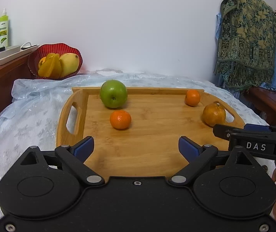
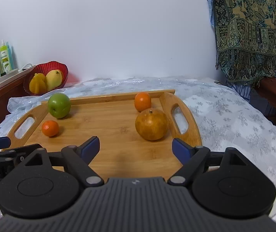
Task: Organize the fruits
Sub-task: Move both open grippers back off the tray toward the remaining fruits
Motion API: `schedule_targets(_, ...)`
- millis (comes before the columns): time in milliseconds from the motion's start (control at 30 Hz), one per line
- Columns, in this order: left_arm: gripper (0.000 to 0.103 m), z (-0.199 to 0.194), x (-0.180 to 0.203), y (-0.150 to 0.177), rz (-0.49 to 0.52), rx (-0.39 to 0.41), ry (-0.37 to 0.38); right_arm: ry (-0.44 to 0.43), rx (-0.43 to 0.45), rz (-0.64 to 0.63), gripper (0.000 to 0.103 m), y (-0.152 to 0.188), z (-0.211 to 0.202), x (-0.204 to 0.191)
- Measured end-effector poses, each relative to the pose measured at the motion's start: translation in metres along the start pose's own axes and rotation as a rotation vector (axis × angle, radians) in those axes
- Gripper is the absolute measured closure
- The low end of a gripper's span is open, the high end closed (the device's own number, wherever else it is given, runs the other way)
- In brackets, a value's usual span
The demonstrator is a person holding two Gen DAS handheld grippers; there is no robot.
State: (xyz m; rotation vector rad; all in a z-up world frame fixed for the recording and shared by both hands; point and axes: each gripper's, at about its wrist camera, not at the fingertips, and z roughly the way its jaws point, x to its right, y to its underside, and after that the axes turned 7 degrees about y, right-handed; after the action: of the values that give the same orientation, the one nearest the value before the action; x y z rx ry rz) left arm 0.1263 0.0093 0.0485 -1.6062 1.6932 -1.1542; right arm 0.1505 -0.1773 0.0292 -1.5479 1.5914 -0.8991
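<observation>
Left gripper (image 1: 136,147): blue-padded fingers (image 1: 84,147) spread wide, nothing between them, hanging over the near edge of the bamboo tray (image 1: 157,150). Right gripper (image 2: 136,147): likewise spread wide and empty, pads (image 2: 181,150) above the tray's near right part. The two tools sit side by side; each shows at the edge of the other's view.

Fruit on the tray, from the left wrist view:
- mandarin (image 1: 120,119), nearest ahead of the left fingers, left of centre, standing clear of them.
- green apple (image 1: 113,93) just behind that mandarin, close to the tray's back rail, stem dimple facing the camera.
- second mandarin (image 1: 192,97) at the back right, near the rail.
- brownish-yellow round fruit (image 1: 213,115) at the right, beside the right handle slot; possibly a pomegranate or a russet pear, the view does not settle it. In the right wrist view it lies just ahead of the right fingers, slightly right of centre, not touching them.

All four fruits are apart from one another.

Tray rests on a pale blue sheer cloth (image 1: 27,116) with a snowflake pattern. Beyond the left rear corner: red ruffled bowl (image 1: 47,50) tilted toward the camera, holding a mango (image 1: 69,63) and a starfruit (image 1: 50,67). Patterned shawl (image 1: 248,44) hangs at the right wall.
</observation>
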Motion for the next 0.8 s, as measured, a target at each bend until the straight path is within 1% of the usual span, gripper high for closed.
schedule_targets(100,0.005,-0.009,0.000,0.006,0.002,0.011,-0.005,0.002,0.004,-0.007,0.012,0.007,-0.007,-0.002)
schedule_targets(467,0.004,-0.030,0.001,0.029,0.031,0.015,-0.037,-0.032,0.074,-0.092,0.005,0.029,-0.037,-0.017)
schedule_targets(633,0.003,-0.047,-0.001,0.039,0.041,0.039,-0.050,-0.059,0.081,-0.063,0.002,0.035,-0.047,-0.013)
schedule_targets(800,0.002,-0.070,-0.004,0.057,0.059,0.067,-0.078,-0.073,0.093,-0.074,0.001,0.046,-0.059,-0.015)
